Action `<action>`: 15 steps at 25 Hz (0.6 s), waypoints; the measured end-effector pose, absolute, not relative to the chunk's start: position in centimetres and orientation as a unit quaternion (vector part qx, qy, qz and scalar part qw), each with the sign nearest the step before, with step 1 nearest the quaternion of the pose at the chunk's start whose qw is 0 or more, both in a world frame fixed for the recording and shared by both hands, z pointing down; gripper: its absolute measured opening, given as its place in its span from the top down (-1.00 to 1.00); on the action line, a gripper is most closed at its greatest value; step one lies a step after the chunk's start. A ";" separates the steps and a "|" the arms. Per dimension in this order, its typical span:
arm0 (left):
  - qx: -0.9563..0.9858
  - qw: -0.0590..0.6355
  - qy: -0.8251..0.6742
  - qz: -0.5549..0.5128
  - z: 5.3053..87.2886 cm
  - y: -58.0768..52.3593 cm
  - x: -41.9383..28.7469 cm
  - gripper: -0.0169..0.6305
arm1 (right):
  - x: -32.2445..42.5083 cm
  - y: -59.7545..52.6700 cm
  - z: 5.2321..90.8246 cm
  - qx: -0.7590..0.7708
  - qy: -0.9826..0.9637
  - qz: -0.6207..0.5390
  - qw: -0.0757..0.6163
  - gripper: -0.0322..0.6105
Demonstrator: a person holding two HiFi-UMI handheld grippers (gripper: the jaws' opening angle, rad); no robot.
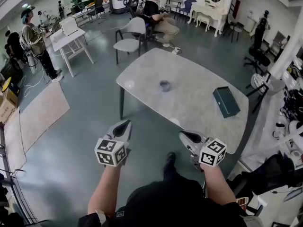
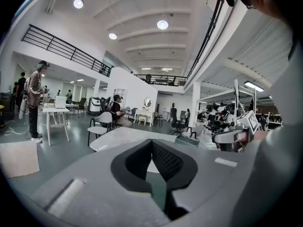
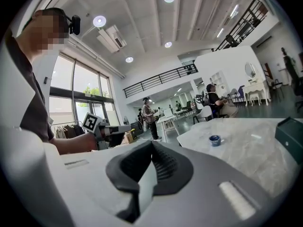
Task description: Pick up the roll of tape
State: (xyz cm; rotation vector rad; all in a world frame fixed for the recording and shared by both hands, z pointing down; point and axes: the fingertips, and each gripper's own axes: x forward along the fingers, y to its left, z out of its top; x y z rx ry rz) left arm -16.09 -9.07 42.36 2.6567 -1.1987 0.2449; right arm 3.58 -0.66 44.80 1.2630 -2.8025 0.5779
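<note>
Nothing is picked up yet. The tape (image 1: 164, 85), maybe that small blue ring, sits near the middle of the table (image 1: 199, 100). The left gripper (image 1: 124, 125) and right gripper (image 1: 185, 136) are closed and empty, short of the near edge.

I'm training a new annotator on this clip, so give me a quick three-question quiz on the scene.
1. True or false: the right gripper is holding the roll of tape.
2. What lies on the table besides the tape? A) a dark box B) a mug C) a laptop
3. Fill in: the jaws of the left gripper, like the right one's, are ____.
Key: 1 false; 2 A; 3 shut.
</note>
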 end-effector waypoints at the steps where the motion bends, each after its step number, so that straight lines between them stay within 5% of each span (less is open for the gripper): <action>1: 0.903 0.106 -0.407 0.086 42.4 -10.1 -15.4 0.91 | 4.2 -1.7 44.9 0.402 -0.896 0.186 0.006 0.89; 15: 0.901 0.118 -0.398 0.128 45.0 -27.9 -1.3 0.91 | 16.4 -20.5 47.9 0.387 -0.895 0.221 -0.009 0.89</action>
